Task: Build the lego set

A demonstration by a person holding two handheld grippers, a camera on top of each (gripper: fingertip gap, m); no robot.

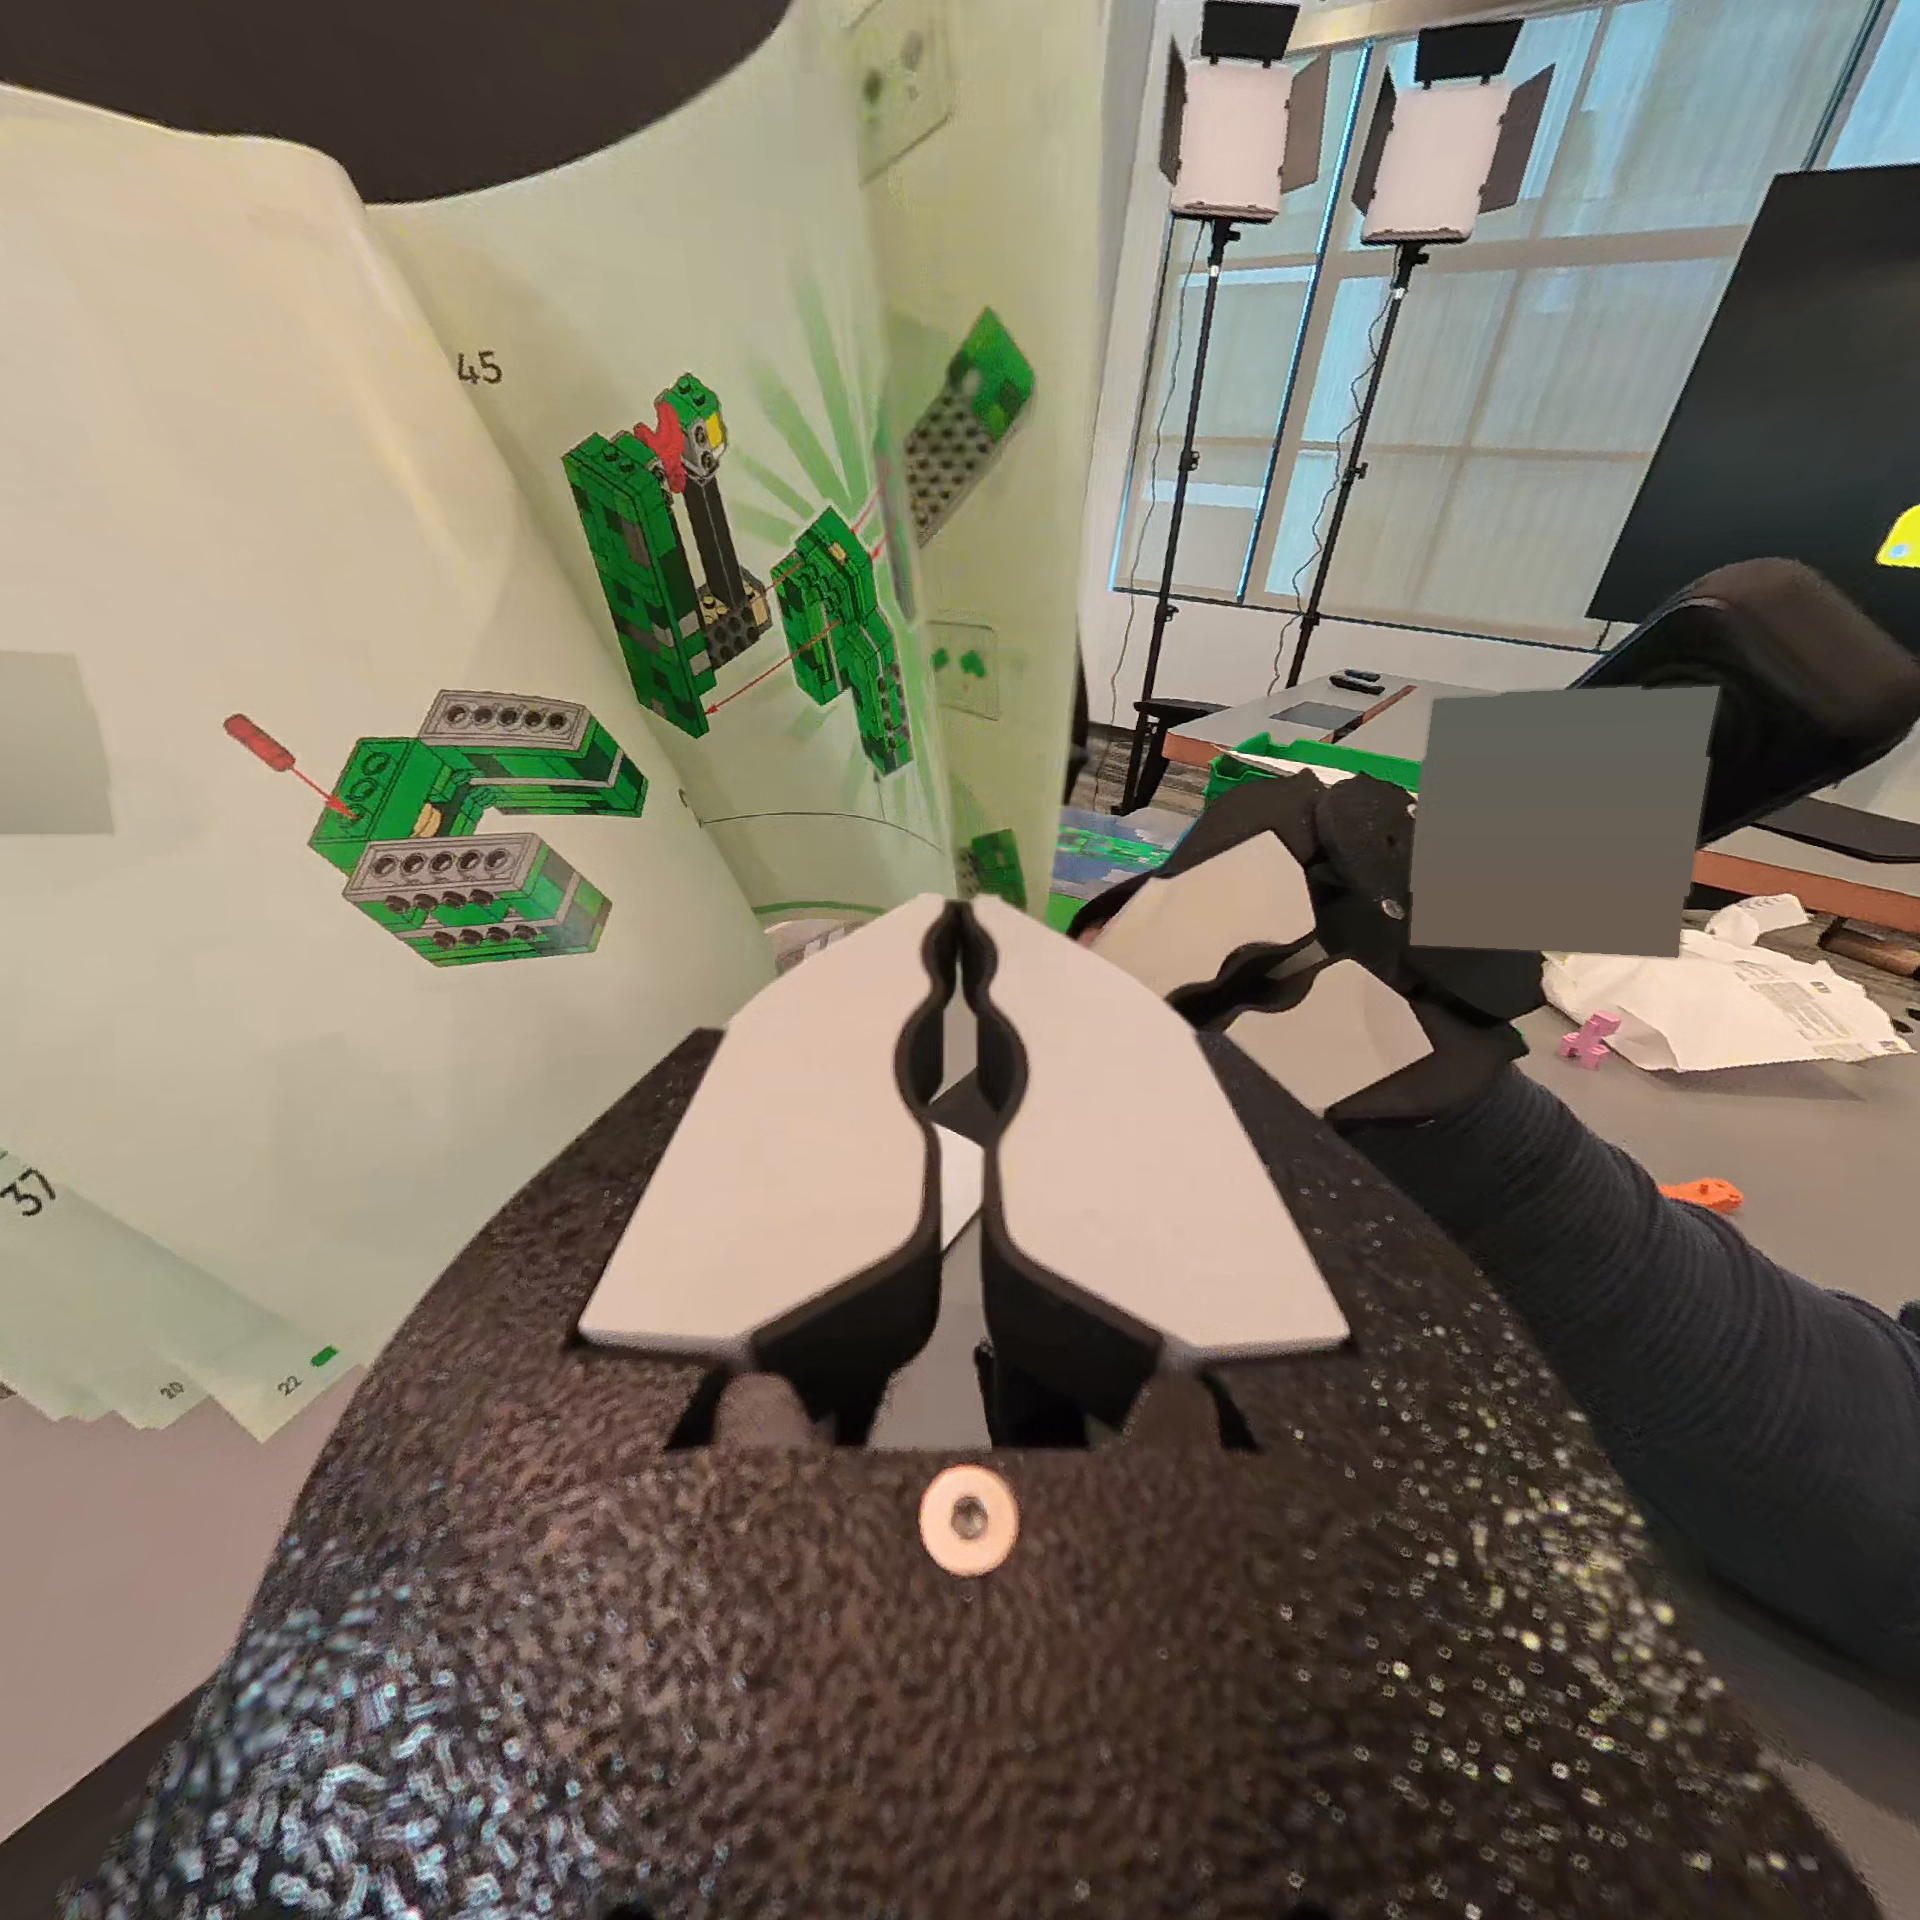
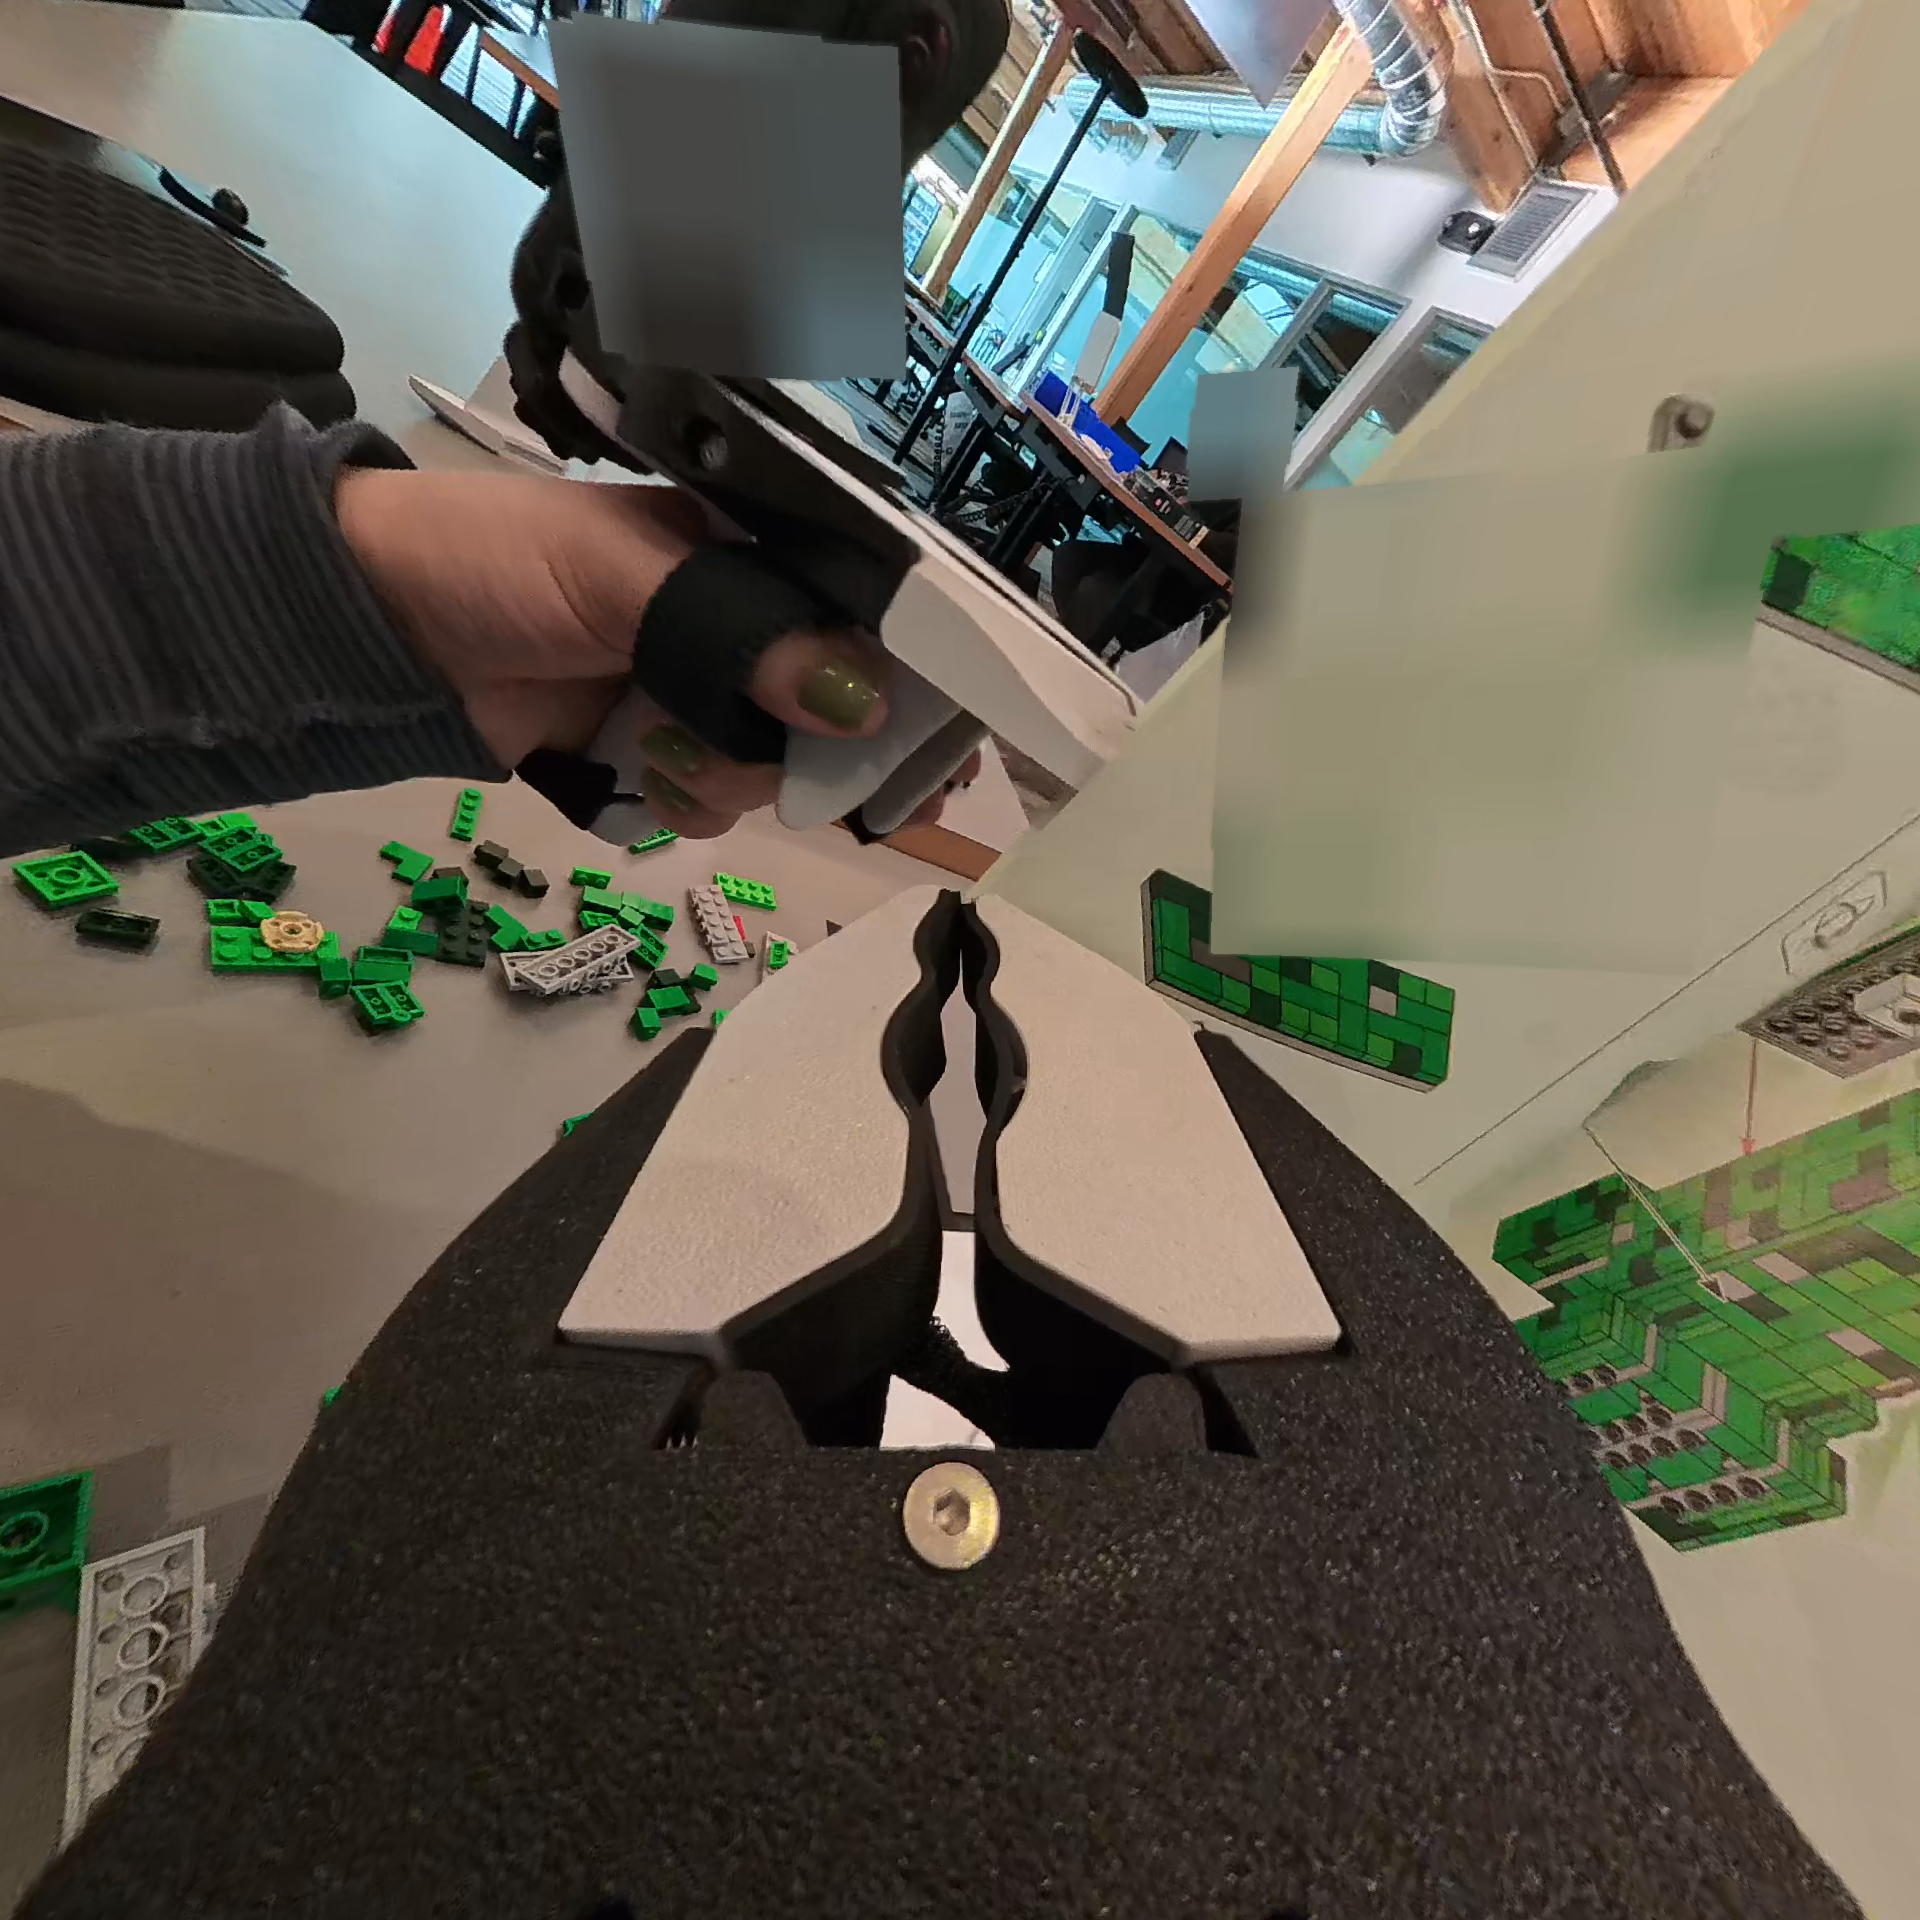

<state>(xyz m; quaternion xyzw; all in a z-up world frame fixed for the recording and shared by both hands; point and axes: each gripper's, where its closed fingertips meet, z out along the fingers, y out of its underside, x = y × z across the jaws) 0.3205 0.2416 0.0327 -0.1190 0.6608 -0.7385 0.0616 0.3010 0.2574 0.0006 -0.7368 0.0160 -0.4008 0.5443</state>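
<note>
The open instruction booklet (image 1: 312, 520) fills the left of the left wrist view, printed with green brick models. One page (image 1: 966, 312) stands up, curled. My left gripper (image 1: 961, 914) is shut with its tips on that page's lower edge. My right gripper (image 1: 1143, 961) comes in from the right, shut, tips at the same edge. In the right wrist view my right gripper (image 2: 956, 904) is shut on the corner of the page (image 2: 1558, 727). The left gripper (image 2: 1049, 727), held in a hand, touches the page from the left. Loose green and grey bricks (image 2: 436, 925) lie on the table.
A grey holed plate (image 2: 135, 1652) and a green brick (image 2: 42, 1527) lie at the near left. A white plastic bag (image 1: 1714, 997), a pink piece (image 1: 1590, 1039) and an orange piece (image 1: 1704, 1195) lie on the table to the right. Light stands (image 1: 1226, 135) stand behind. The tips of both grippers are at nearly the same place. My right gripper's tips are some 20 cm from the green brick (image 2: 42, 1527).
</note>
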